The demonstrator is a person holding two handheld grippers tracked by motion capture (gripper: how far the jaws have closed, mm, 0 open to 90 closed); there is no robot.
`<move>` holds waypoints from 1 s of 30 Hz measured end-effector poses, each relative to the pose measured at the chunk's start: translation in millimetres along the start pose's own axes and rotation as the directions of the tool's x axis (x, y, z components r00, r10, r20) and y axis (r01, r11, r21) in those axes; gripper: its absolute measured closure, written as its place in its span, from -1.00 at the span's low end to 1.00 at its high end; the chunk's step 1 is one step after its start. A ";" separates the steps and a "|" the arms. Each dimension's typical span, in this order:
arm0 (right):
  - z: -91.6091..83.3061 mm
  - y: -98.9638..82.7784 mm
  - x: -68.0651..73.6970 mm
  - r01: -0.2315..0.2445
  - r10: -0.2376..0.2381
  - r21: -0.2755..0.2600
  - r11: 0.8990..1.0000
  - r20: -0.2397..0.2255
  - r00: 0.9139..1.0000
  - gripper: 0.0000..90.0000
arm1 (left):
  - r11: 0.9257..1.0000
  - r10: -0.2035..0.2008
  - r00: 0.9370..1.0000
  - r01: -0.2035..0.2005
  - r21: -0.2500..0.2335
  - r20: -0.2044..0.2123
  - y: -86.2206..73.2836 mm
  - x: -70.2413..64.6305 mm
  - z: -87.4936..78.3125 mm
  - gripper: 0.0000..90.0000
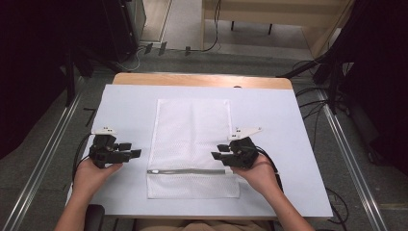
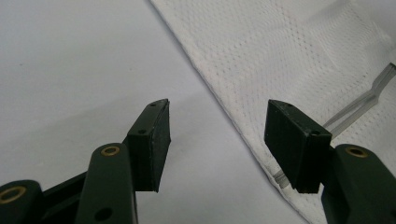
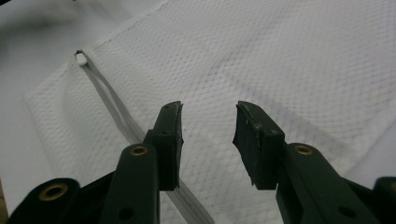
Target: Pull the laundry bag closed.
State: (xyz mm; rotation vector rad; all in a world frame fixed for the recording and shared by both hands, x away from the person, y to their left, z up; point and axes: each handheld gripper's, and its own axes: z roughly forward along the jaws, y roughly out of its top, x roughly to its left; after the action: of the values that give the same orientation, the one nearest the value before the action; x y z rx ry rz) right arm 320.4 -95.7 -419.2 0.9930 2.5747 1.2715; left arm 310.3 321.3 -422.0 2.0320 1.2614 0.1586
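A white mesh laundry bag (image 1: 192, 144) lies flat in the middle of the bench (image 1: 293, 144), which is covered with a pale sheet, its long sides running away from the person. A grey zipper (image 1: 186, 171) crosses the bag near its near end, with the zipper pull (image 1: 153, 171) at the left end of that line. The left claw (image 1: 130, 149) hovers just beside the bag's left edge, above the bare sheet; in the left gripper view its jaws stand spread with nothing between them, the bag's edge running under the right-hand jaw. The right claw (image 1: 219, 151) reaches in over the bag's right edge, just above the zipper line; in the right gripper view its jaws are apart above the mesh (image 3: 280, 60), pinching nothing, with the zipper (image 3: 109, 100) passing under the left-hand jaw. Each claw is held in one of the person's hands, the forearms coming in from the near side of the bench.
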 end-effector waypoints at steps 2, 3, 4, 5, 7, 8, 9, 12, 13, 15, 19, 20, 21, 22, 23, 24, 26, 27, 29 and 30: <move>2.2 1.8 2.1 0.010 -0.010 0.006 1.000 -0.007 1.000 0.43 | 1.000 -0.001 1.000 0.001 -0.001 0.000 0.0 0.2 -0.1 -0.08; 3.3 2.8 3.4 0.011 -0.011 0.007 1.000 -0.009 1.000 0.43 | 1.000 -0.001 1.000 0.001 0.000 -0.002 0.0 0.2 -0.4 -0.08; 4.4 3.8 5.0 0.008 -0.008 0.007 1.000 -0.013 1.000 0.44 | 1.000 -0.001 1.000 0.001 0.000 -0.001 0.1 0.4 -0.6 -0.08; 5.5 4.8 6.0 0.014 -0.014 0.006 1.000 -0.021 1.000 0.44 | 1.000 -0.001 1.000 0.001 0.001 0.000 0.1 0.7 -0.7 -0.08; 7.9 6.8 8.7 0.018 -0.018 0.005 1.000 -0.031 0.999 0.45 | 1.000 -0.002 1.000 0.002 0.001 -0.001 0.0 0.9 -0.9 -0.08; 9.4 7.7 10.1 0.022 -0.022 0.005 1.000 -0.035 0.999 0.45 | 1.000 -0.002 1.000 0.002 0.002 -0.001 0.0 1.0 -1.0 -0.08; 10.7 8.6 11.9 0.022 -0.022 0.007 1.000 -0.036 0.999 0.45 | 1.000 -0.003 1.000 0.003 0.000 -0.001 -0.1 1.2 -1.0 -0.08; 15.2 11.0 16.3 0.030 -0.029 0.015 0.999 -0.049 0.998 0.46 | 1.000 -0.003 1.000 0.003 0.000 -0.001 -0.1 1.4 -1.1 -0.08; 16.7 11.8 17.6 0.035 -0.034 0.018 0.999 -0.050 0.998 0.46 | 1.000 -0.004 1.000 0.004 -0.001 0.002 -0.2 1.6 -1.1 -0.08; 19.7 13.3 20.6 0.039 -0.038 0.020 0.999 -0.056 0.998 0.48 | 1.000 -0.007 1.000 0.007 -0.005 -0.002 -0.3 1.5 -1.0 -0.08; 24.6 16.1 25.5 0.050 -0.048 0.029 0.998 -0.067 0.997 0.50 | 1.000 -0.007 1.000 0.007 -0.006 0.000 -0.4 2.0 -1.3 -0.08; 24.6 16.1 25.5 0.050 -0.048 0.029 0.998 -0.067 0.997 0.50 | 1.000 -0.007 1.000 0.007 -0.006 0.000 -0.4 2.0 -1.3 -0.08; 26.1 16.6 26.8 0.051 -0.049 0.028 0.998 -0.069 0.996 0.51 | 1.000 -0.007 1.000 0.007 -0.006 -0.001 -0.4 2.0 -1.3 -0.08; 29.3 17.9 29.0 0.054 -0.052 0.032 0.998 -0.074 0.996 0.51 | 1.000 -0.006 1.000 0.006 -0.006 -0.002 -0.4 2.0 -1.4 -0.08; 30.9 18.6 29.7 0.060 -0.057 0.033 0.998 -0.077 0.995 0.52 | 1.000 -0.005 1.000 0.005 -0.007 -0.003 -0.4 2.1 -1.3 -0.08; 32.2 19.2 31.2 0.054 -0.051 0.037 0.998 -0.084 0.995 0.56 | 1.000 -0.006 1.000 0.006 -0.005 -0.002 -0.3 2.2 -1.3 -0.08; 35.9 20.6 33.5 0.061 -0.058 0.036 0.997 -0.092 0.994 0.55 | 1.000 -0.006 1.000 0.006 -0.005 -0.005 -0.5 2.1 -1.1 -0.08; 37.2 21.2 35.2 0.056 -0.052 0.045 0.997 -0.089 0.995 0.55 | 1.000 -0.005 1.000 0.005 -0.005 -0.005 -0.5 2.2 -1.1 -0.08; 41.0 22.2 36.9 0.062 -0.057 0.048 0.997 -0.095 0.994 0.54 | 1.000 -0.005 1.000 0.005 -0.004 -0.005 -0.5 2.2 -1.0 -0.08; 42.5 22.6 37.9 0.058 -0.053 0.050 0.997 -0.096 0.994 0.54 | 1.000 -0.004 1.000 0.004 -0.003 -0.005 -0.5 2.1 -1.0 -0.08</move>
State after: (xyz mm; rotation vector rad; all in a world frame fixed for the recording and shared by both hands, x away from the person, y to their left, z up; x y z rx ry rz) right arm 317.6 -34.7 -422.9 0.8839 2.6996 1.2725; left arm 310.5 323.7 -422.2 2.0272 1.2681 0.1638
